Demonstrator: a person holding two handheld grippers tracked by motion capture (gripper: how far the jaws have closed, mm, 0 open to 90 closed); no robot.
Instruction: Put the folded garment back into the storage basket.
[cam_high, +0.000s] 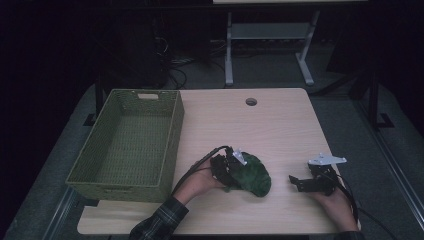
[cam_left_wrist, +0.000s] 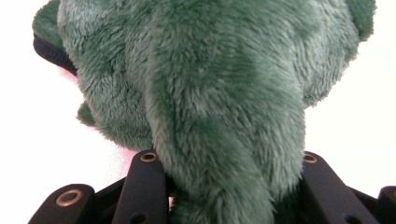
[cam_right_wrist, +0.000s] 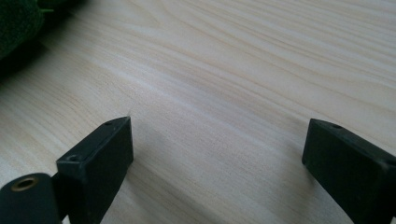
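Green plush toy (cam_left_wrist: 210, 93), shape unclear, left tool (cam_left_wrist: 224, 186) clamped

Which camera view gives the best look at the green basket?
The high view: the green basket appears whole there, open and empty, at the table's left edge. The left gripper view shows a green plush toy instead; the right gripper view shows bare tabletop.
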